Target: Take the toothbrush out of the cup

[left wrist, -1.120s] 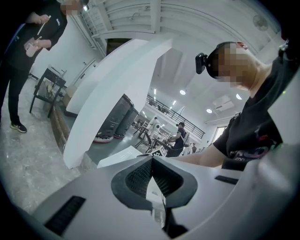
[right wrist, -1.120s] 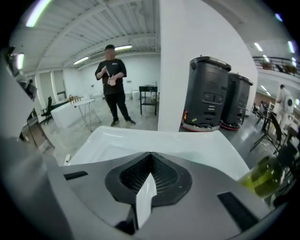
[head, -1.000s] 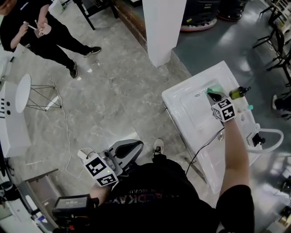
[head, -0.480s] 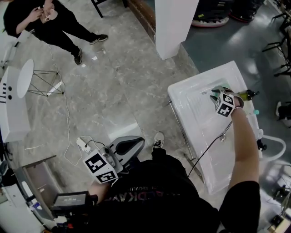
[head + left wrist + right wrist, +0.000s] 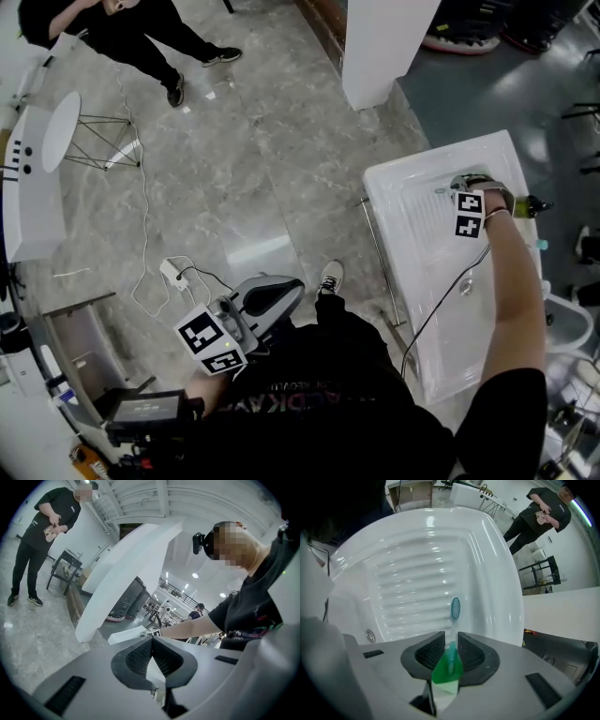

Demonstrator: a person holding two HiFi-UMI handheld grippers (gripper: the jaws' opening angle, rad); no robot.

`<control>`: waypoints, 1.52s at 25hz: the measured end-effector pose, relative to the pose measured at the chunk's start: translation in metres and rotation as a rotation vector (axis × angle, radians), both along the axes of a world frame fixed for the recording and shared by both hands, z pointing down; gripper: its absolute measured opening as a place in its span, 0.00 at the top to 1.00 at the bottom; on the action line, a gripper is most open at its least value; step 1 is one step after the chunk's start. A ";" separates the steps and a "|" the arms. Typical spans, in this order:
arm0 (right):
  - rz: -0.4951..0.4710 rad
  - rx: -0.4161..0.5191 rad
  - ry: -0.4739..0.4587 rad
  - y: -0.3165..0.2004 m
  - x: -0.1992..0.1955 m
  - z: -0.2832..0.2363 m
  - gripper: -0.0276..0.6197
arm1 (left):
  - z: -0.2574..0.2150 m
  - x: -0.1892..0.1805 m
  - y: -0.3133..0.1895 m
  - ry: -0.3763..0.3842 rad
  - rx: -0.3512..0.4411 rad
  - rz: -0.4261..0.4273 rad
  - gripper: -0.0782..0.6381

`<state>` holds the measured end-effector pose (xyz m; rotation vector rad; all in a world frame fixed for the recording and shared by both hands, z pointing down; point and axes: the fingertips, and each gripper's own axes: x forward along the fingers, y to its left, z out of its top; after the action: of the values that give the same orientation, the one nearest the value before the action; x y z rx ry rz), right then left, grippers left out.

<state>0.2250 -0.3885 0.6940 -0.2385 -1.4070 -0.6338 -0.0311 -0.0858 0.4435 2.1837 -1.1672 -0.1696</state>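
Note:
In the right gripper view my right gripper [image 5: 451, 641] is shut on a toothbrush [image 5: 450, 660] with a green handle. Its blue-bristled head [image 5: 455, 607] sticks out past the jaws, over the ribbed side of a white sink [image 5: 417, 559]. From the head view, the right gripper [image 5: 462, 192] hovers above the sink's [image 5: 412, 253] far end. No cup shows in any view. My left gripper [image 5: 267, 300] hangs low at my left side, over the floor; its pads [image 5: 140, 656] meet at the tip with nothing between them.
A dark green bottle [image 5: 531, 203] lies at the sink's far right edge. The sink drain [image 5: 370, 635] is near the jaws. A white pillar [image 5: 384, 47] stands beyond the sink. A person in black [image 5: 141, 28], a white round stand [image 5: 56, 136] and a floor cable [image 5: 141, 244] are at left.
My right gripper has moved a little toward the sink's far end. A green thing seen just ahead of it a second ago no longer shows. The left gripper has stayed at my side.

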 end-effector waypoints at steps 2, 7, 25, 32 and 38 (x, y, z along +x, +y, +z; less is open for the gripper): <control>0.001 -0.006 0.019 -0.004 0.003 0.002 0.83 | 0.002 -0.003 0.002 0.006 -0.008 -0.014 0.88; -0.015 -0.021 0.032 -0.007 0.000 0.005 0.83 | 0.006 -0.008 0.005 0.017 -0.027 -0.031 0.88; -0.052 -0.248 0.133 0.000 0.003 -0.002 0.84 | 0.009 -0.004 0.006 0.047 -0.059 -0.032 0.88; -0.031 -0.241 0.137 -0.004 0.004 -0.006 0.87 | 0.009 -0.004 0.006 0.052 -0.063 -0.036 0.88; -0.027 -0.205 0.114 -0.005 0.005 -0.005 0.89 | 0.010 -0.005 0.008 0.054 -0.063 -0.038 0.88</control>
<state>0.2298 -0.3930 0.6889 -0.4499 -1.3607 -0.4901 -0.0363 -0.0781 0.4531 2.0911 -1.1684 -0.2043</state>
